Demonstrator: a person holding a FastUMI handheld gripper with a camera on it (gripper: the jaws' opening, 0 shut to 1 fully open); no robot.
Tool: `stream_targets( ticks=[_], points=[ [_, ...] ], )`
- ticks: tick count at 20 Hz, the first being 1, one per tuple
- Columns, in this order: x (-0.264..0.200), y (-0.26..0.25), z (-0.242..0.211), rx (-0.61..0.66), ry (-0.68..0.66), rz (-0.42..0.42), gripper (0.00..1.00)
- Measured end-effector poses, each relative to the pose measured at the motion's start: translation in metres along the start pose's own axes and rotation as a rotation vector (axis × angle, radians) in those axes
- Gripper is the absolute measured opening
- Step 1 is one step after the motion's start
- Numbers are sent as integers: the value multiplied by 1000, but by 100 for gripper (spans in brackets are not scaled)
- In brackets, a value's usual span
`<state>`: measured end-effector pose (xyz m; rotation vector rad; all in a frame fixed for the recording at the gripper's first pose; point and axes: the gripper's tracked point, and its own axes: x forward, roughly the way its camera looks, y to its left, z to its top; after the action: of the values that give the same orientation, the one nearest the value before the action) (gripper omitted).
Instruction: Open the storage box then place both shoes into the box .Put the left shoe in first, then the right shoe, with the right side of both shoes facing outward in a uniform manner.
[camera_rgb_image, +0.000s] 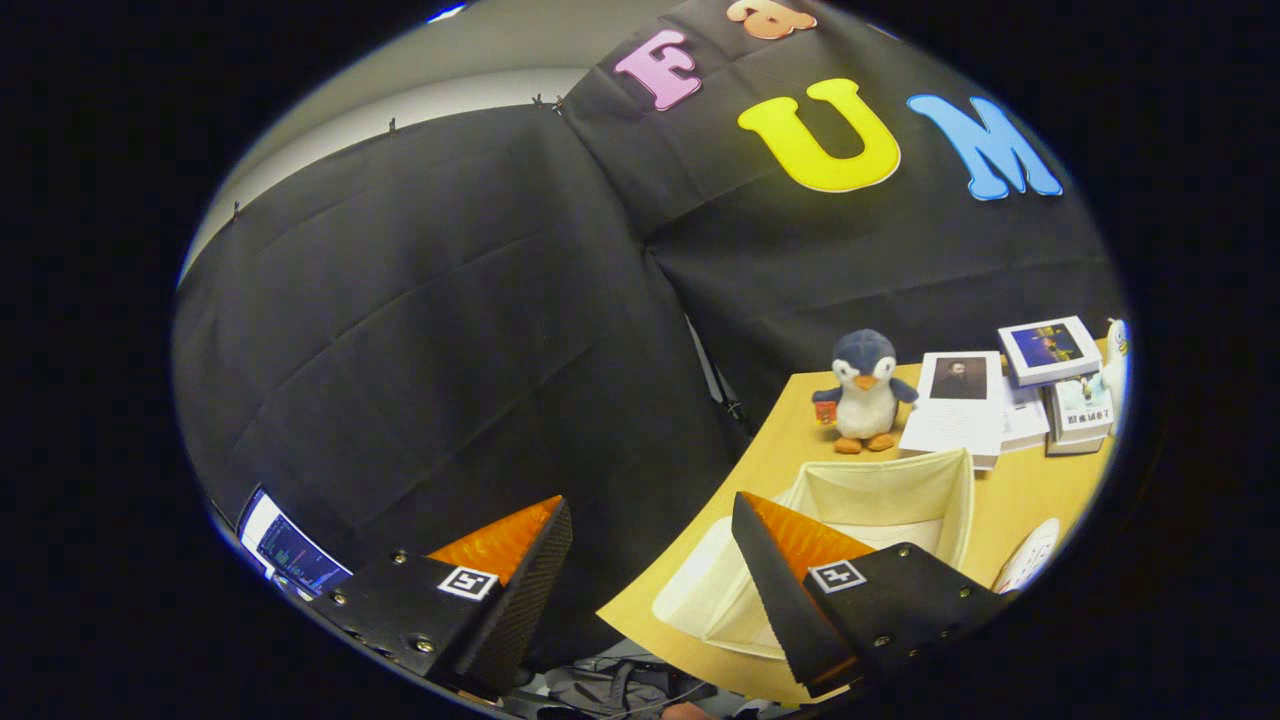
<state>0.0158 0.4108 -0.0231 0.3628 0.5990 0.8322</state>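
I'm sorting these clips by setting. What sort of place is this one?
Probably a cloth-walled recording booth, set up like a desk corner: a wooden table holds an open fabric storage box, a penguin plush and stacked books. The gripper hovers with jaws open and empty.

Even indoor light, sharp focus, strong fisheye bending at edges

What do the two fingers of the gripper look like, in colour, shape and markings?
The gripper has two black wedge-shaped fingers with orange ribbed backs and finely textured black inner pads. Each black mount carries silver screws and a small white square tag with a black pattern.
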Motion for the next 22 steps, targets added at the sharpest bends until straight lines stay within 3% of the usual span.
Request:
stream_targets(
  ticks=[13,22],
  points=[
    [-87,-141,6,-50,-59,-314,97],
    [-120,-224,-24,-9,-12,-458,97]
  ],
)
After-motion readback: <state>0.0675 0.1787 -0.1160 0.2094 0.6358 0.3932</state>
